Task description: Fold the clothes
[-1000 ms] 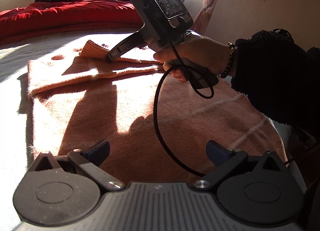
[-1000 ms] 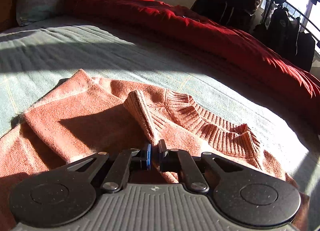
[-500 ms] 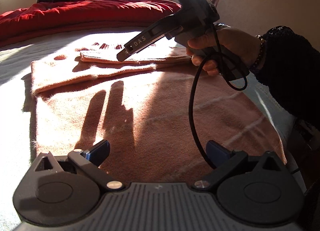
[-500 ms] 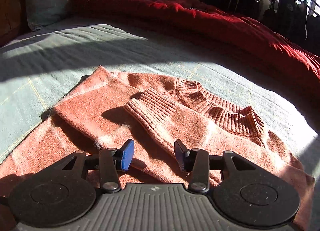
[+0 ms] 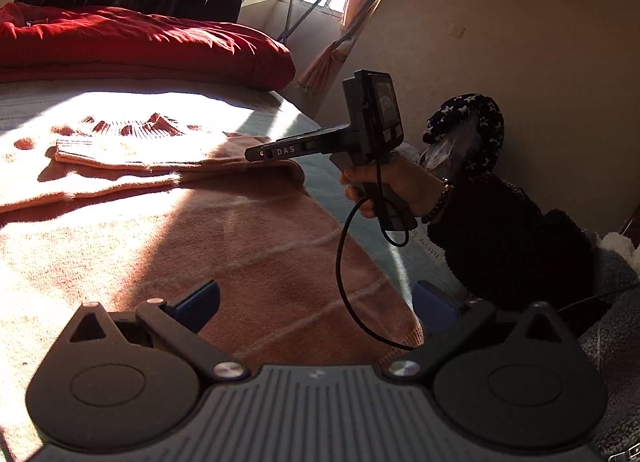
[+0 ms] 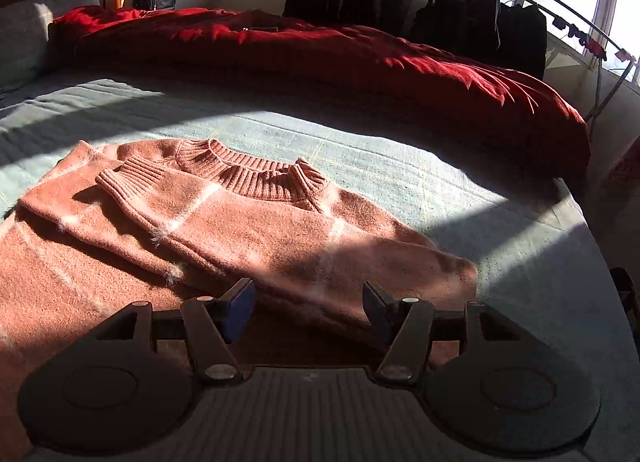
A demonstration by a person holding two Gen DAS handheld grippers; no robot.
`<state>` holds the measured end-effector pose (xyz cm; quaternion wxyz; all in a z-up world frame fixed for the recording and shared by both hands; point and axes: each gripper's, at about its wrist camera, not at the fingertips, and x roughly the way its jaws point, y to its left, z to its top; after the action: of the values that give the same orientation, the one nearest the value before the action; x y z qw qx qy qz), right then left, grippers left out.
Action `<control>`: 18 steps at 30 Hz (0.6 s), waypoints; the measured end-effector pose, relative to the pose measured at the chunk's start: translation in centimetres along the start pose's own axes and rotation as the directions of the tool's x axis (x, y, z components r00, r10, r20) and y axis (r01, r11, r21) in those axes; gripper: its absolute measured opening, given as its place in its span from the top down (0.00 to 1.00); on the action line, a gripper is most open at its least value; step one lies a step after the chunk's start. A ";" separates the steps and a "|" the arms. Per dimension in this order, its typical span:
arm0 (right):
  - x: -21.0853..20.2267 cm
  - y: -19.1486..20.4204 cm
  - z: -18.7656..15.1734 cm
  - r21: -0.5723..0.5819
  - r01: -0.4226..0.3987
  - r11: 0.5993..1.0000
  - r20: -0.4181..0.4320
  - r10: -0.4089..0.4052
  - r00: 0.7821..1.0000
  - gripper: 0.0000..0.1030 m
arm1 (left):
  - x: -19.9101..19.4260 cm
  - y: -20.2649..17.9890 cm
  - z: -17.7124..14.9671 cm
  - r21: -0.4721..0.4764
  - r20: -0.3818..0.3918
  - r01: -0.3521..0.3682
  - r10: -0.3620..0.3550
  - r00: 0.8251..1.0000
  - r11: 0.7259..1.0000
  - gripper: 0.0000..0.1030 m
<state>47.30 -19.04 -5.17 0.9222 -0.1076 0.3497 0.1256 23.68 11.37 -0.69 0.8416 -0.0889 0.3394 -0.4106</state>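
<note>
The right gripper (image 6: 306,308) had let go of the cuff (image 6: 132,178) and drawn back, jaws wide; the left gripper (image 5: 316,302) hung equally spread. The sweater (image 6: 256,230) lay on the bed (image 6: 400,166), sleeve (image 6: 224,218) folded across its chest, one fold apparently done.

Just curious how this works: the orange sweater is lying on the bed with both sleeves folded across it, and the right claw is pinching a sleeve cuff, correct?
Not quite. The right claw is open and holds nothing; the right wrist view shows its jaws spread apart above the sweater, with the sleeve cuff lying free near the collar. The rest stands: the sweater lies on the bed with both sleeves folded across it.
</note>
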 end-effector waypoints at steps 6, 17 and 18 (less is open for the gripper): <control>-1.7 -4.3 -3.7 0.123 -0.049 0.991 0.052 0.043 0.998 0.46 | 3.4 2.2 4.6 -0.001 -0.009 -0.171 0.171 0.985 0.985 0.01; -2.5 -6.4 -7.8 0.205 -0.173 0.963 0.106 0.154 0.982 0.46 | 12.2 17.8 11.9 -0.451 -0.048 -0.322 0.337 0.940 0.832 0.41; -2.4 -6.4 -7.9 0.197 -0.173 0.965 0.107 0.154 0.982 0.46 | 12.9 18.9 11.6 -0.487 -0.066 -0.329 0.342 0.937 0.809 0.41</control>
<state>42.66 -27.71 -8.63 0.9298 0.0234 0.3261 0.1690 48.67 12.41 -6.54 0.8545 -0.2432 0.4320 -0.1548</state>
